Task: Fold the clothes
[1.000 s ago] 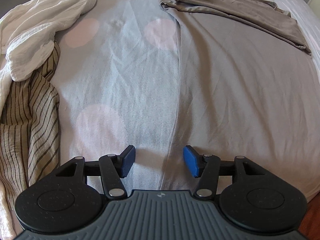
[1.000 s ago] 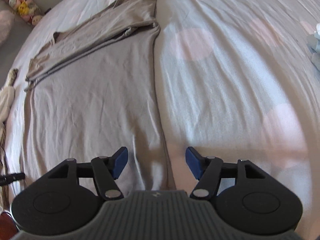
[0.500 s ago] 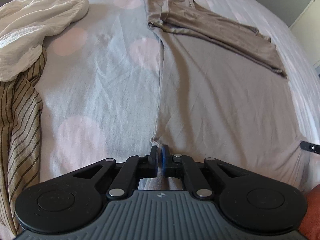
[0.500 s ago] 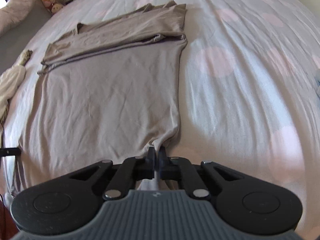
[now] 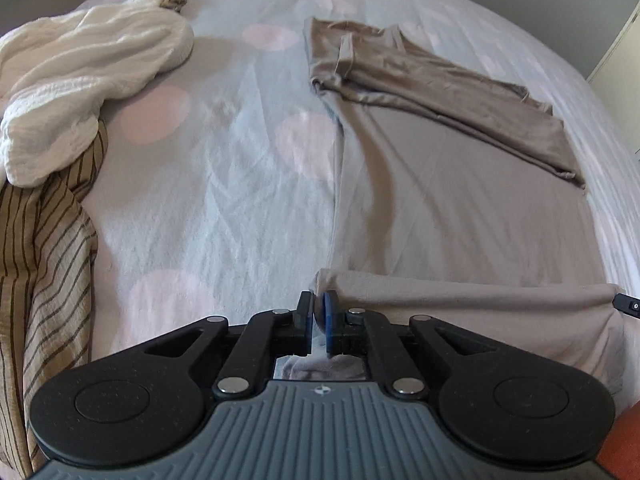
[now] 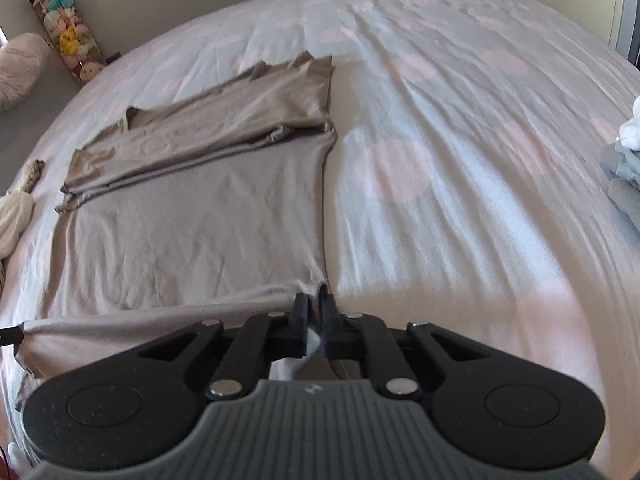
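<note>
A taupe long-sleeved shirt lies flat on the bed, its sleeves folded across the far end. My left gripper is shut on the shirt's near left hem corner. Shut on the near right hem corner is my right gripper. The hem stretches taut between the two grippers, lifted off the bed and rolled over toward the shirt's body. The tip of the other gripper shows at each view's edge.
A crumpled white garment lies on a brown striped cloth at the left of the bed. The sheet is pale with pink dots. Folded pale clothes sit at the far right. A tube of soft toys stands by the wall.
Both grippers were open over the hem a second ago, then shut on its corners. Since then they have lifted the hem and carried it forward over the shirt.
</note>
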Motion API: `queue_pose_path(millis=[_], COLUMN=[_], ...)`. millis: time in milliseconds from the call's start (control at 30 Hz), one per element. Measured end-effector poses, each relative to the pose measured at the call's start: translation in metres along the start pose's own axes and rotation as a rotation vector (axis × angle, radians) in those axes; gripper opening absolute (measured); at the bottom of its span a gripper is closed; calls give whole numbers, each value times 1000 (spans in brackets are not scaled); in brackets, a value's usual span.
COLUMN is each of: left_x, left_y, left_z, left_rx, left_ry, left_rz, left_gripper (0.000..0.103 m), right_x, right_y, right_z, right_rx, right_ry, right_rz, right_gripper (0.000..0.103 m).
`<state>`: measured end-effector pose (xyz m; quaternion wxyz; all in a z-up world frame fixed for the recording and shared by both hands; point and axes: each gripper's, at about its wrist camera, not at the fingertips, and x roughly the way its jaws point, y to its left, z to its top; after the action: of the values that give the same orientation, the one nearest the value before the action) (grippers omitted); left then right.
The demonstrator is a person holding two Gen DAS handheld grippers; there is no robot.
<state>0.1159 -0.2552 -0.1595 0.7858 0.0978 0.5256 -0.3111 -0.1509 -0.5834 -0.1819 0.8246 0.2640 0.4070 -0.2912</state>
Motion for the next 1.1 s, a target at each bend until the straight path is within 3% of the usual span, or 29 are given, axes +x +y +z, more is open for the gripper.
queue_pose_path(millis=[133, 233, 300, 367, 500, 567, 667, 800, 900, 1100], left_x=[-10, -27, -31, -36, -46, -50, -47, -41, -31, -6], left_y=[9, 11, -4, -18, -47, -61, -78, -98, -100, -97], left_z=[1, 5, 2, -1, -8, -11, -36, -70, -87, -95], left_rx=[-48, -50, 63, 175, 400, 514, 725, 992, 1096, 1149], left_ry=[-31, -62, -45, -27, 8, 26, 70, 136, 173, 258], left_rz=[-20, -75, -88, -101, -126, -137, -103, -62, -17, 79], left_gripper=[14, 14, 14, 14, 18, 23, 43, 47, 51, 52], right_x=[-3, -15, -23, -27, -37, -41, -42, -35, -27, -15], right_y=[-3, -11, -13, -5, 34, 54, 70, 78, 83, 91], right_z=[-1, 2, 4, 4, -11, -24, -43, -54, -59, -73], right_rx=[13, 44, 37, -48, -390, -578, -757, -864, -913, -1005], right_ry=[-6, -20, -8, 38, 123, 158, 216, 285, 342, 414], right_rz=[-20, -4, 25, 67, 116, 126, 138, 144, 154, 116], right_gripper=[35, 40, 41, 42, 42, 42, 48, 62, 62, 62])
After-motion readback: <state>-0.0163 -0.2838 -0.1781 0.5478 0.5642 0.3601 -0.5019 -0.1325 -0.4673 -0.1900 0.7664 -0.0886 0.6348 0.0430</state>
